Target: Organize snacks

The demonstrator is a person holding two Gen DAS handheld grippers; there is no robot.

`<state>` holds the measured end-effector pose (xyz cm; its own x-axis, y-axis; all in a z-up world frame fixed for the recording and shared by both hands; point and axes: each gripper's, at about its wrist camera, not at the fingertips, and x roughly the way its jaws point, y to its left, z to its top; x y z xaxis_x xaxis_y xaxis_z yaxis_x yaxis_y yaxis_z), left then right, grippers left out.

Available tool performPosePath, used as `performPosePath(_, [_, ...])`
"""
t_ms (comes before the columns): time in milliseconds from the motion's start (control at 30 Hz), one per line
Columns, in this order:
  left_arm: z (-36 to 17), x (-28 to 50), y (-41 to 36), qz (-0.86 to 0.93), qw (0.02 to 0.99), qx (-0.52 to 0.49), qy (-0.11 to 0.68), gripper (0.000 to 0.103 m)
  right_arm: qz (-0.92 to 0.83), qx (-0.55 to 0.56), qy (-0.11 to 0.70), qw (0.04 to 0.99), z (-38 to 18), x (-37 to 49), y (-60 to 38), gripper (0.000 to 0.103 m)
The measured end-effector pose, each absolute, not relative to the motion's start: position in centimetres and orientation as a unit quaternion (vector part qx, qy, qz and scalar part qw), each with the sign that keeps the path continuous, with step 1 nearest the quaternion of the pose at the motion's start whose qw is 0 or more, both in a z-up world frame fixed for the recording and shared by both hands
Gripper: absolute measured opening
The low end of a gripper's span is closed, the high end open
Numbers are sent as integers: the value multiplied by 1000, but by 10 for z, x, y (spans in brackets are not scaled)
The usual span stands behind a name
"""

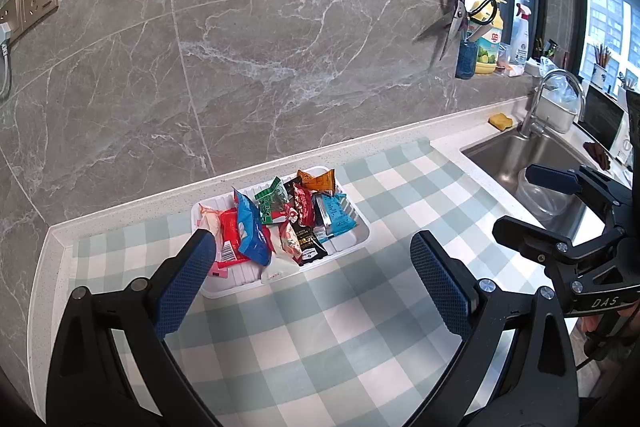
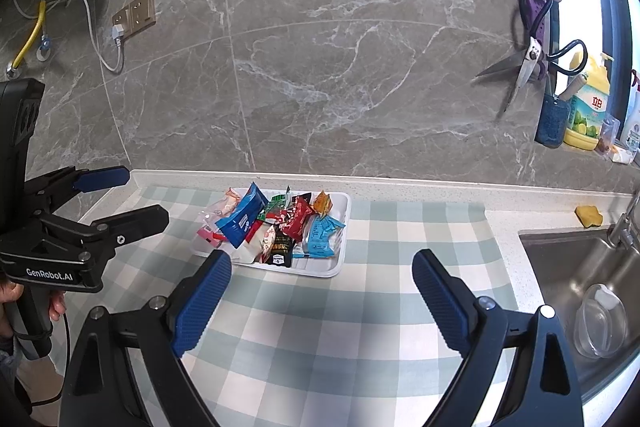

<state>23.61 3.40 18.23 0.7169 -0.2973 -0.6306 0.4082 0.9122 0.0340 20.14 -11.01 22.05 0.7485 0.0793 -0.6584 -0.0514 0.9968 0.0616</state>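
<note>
Roughly a dozen snack packets (image 1: 280,223) are lying heaped in one white tray (image 1: 352,243) on the checked desk (image 1: 320,327) in the left wrist view, where the left tongs (image 1: 312,255) are hovering wide open and empty just short of the tray. Two open pairs are showing in the right wrist view, the right tongs (image 2: 322,267) and the left tongs beside them, both empty; since the packets are overlapping and slick, a pinch is likely risking two at once, or nudging the light tray along the cloth.

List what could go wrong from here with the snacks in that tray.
1. The snack packets are heaped and overlapping in the white tray, so gripping one may drag its neighbours out onto the checked cloth.
2. The tray looks light; a push from the left gripper could slide it and bunch the cloth.
3. The sink lies close beside the cloth, so a flicked packet might land in it.
</note>
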Motion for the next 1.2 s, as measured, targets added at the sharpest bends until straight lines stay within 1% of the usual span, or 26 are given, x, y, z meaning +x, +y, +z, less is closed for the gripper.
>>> performPosePath(333, [178,233,43,-187,923,70,330,99,40,15,357,933,220,203,-107,94])
performPosePath(733, [150,229,72,-167,917,37,359,99,50,7,366,929,214,207,-94,94])
performPosePath(1200, [129,219,93,-158,914,19,374,99,56,0,373,926,210,204,-81,94])
